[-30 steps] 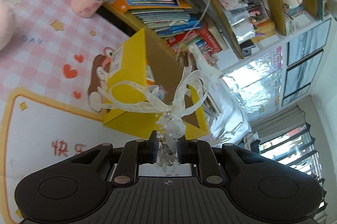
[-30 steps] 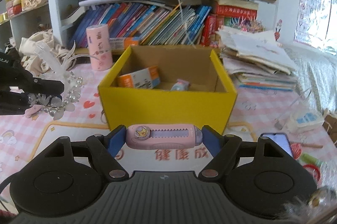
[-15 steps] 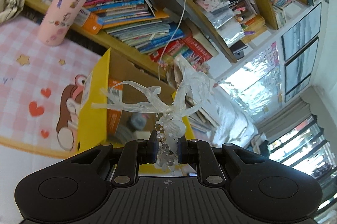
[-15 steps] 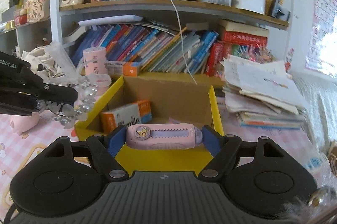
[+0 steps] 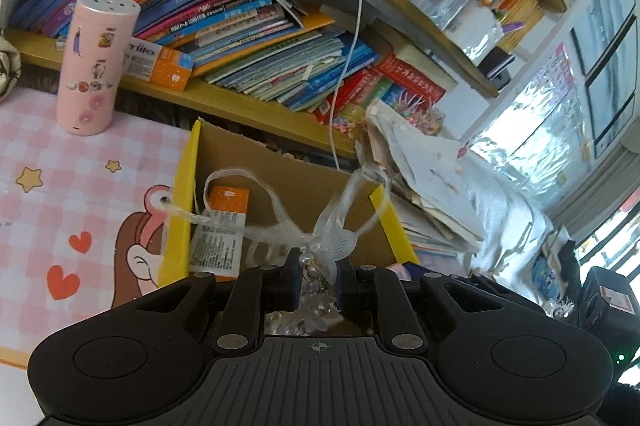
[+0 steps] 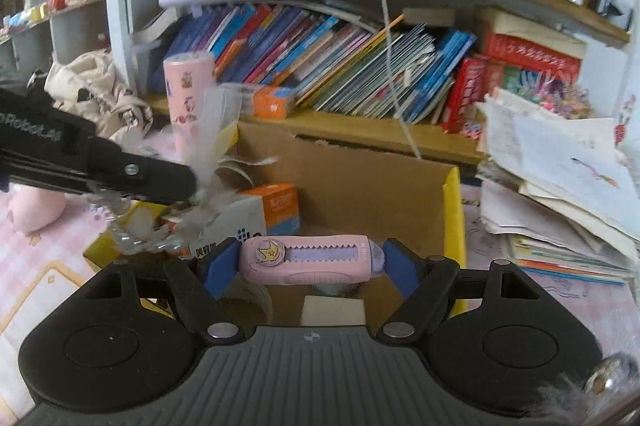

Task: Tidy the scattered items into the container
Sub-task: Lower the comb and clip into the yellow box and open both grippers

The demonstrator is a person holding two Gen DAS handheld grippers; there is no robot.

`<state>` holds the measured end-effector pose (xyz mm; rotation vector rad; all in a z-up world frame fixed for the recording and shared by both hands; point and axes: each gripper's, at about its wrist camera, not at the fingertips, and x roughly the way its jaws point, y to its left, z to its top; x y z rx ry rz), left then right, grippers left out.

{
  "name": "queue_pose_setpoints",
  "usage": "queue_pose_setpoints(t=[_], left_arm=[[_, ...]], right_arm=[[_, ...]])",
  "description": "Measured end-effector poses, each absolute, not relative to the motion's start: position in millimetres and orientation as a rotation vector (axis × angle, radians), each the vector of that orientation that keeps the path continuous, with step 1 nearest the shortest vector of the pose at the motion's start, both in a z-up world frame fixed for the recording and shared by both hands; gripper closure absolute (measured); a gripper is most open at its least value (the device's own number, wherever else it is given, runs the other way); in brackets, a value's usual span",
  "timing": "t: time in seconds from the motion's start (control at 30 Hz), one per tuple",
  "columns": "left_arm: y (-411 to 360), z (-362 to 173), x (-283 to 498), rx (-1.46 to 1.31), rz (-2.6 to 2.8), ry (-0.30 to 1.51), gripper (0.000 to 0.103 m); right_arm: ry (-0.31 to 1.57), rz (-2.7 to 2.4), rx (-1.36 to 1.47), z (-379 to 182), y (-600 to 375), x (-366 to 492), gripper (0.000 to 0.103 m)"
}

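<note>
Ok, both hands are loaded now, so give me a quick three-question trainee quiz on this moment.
1. True or false: the right gripper holds the pink utility knife by its two ends.
2. What does the left gripper hold? A) pink cylinder B) ribbon-and-bead hair ornament C) phone
3. Fill in: an orange-and-white carton already lies inside the yellow ____.

Key: 1 true; 2 B, the ribbon-and-bead hair ornament; 3 cardboard box.

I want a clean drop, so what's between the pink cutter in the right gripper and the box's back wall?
In the right wrist view, only open box interior lies between the pink cutter and the back wall; the orange-and-white carton sits left.
</note>
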<state>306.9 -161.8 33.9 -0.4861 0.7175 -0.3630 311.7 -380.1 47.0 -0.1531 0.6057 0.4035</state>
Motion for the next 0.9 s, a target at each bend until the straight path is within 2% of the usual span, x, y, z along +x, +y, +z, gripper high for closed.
queue_pose_setpoints(t=[0.2,0.73,0.83,0.9], left_arm=[[-174,22,323,-0.475,-0.342,0.760,0.089],[-209,-6,352,-0.203,-0.295,0.866,0.088],[-211,-4,351,-0.179,-0.284,0.867,0.082],[-212,-2,350,-0.168,-0.278,0.863,0.070]], right_arm=[[0.669,0.446,-0.173,34,-377,330,0.027],[0.758,0.521,-0.195,19,-372,356,0.026],[0.771,0.520,-0.195,17,-371,359,0.026],[0.786,0.521,-0.190,15,-371,361,0.026]])
